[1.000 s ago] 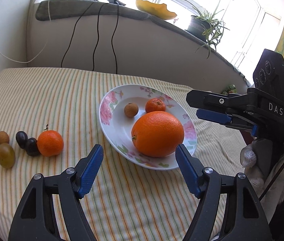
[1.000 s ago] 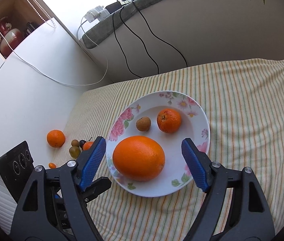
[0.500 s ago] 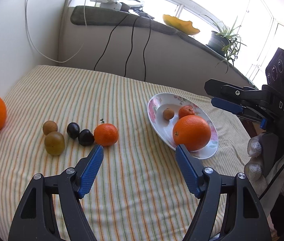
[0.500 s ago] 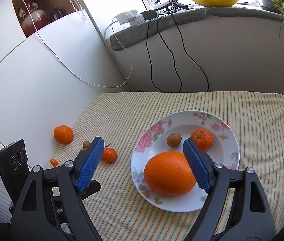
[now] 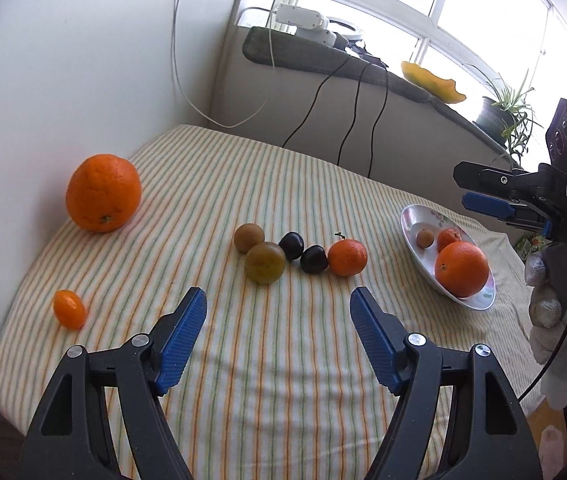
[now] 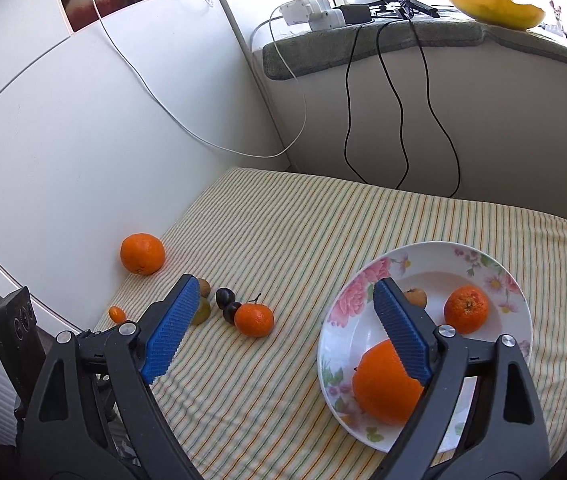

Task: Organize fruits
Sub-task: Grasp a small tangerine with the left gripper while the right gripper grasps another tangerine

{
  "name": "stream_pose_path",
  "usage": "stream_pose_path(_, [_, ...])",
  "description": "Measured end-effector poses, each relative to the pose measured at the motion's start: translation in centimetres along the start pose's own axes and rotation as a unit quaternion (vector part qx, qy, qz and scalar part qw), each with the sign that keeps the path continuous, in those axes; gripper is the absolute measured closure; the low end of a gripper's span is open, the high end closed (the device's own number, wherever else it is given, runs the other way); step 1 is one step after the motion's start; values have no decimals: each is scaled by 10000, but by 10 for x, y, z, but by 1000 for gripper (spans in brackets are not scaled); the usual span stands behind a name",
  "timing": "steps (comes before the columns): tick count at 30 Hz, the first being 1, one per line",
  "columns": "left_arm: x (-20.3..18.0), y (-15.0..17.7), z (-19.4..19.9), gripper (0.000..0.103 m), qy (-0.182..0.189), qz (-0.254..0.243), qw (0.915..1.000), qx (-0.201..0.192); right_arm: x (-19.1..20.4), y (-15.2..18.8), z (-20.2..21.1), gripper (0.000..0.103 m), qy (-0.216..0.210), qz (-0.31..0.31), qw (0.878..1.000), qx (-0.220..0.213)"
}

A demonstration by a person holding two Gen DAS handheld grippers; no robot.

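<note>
My left gripper [image 5: 278, 304] is open and empty above the striped cloth [image 5: 283, 380], just short of a row of loose fruit: a brown fruit [image 5: 249, 237], a greenish one [image 5: 264, 262], two dark plums [image 5: 291, 245], a mandarin [image 5: 347, 257]. A big orange [image 5: 103, 192] and a kumquat [image 5: 69, 309] lie further left. The floral plate [image 6: 495, 276] holds a big orange [image 6: 379, 392], a mandarin [image 6: 466, 309] and a small brown fruit [image 6: 419, 298]. My right gripper [image 6: 283, 284] hovers at the plate's left rim, its jaws opening with nothing between the pads.
White walls border the cloth on the left and back. Black and white cables [image 6: 387, 92] hang from a padded sill [image 6: 363, 44] with a power strip, a ring light and a yellow bowl. A gloved hand [image 5: 547, 300] holds the right gripper.
Both views have swung left: the plate slid to the right and the loose fruits by the wall came into sight. The right jaws stand wider and have drawn back from the plate's big orange.
</note>
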State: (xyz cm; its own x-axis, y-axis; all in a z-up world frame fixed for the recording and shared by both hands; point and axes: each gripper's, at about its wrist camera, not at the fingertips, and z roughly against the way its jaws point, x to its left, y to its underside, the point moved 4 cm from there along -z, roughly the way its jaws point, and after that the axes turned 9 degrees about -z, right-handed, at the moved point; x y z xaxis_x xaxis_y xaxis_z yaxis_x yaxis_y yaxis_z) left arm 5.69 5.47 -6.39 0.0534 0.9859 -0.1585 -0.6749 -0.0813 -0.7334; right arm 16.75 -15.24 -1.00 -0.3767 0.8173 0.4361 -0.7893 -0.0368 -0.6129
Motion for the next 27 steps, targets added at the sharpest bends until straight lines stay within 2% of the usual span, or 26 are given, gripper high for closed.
stream_pose_path(11, [60, 20, 19, 31, -651, 483, 9967, -47, 37, 17, -41, 13, 100, 818, 9947, 622])
stream_pose_path(16, [81, 29, 15, 36, -713, 731, 9948, 33, 49, 29, -60, 27, 284, 1311, 9868, 911])
stream_pose_path(22, [96, 33, 7, 44, -833, 807, 9932, 112, 53, 42, -80, 39, 491, 1663, 9769, 1247])
stream_pose_path(27, [106, 35, 1, 48, -872, 821, 9927, 160, 55, 45, -92, 41, 602, 1802, 9724, 1356])
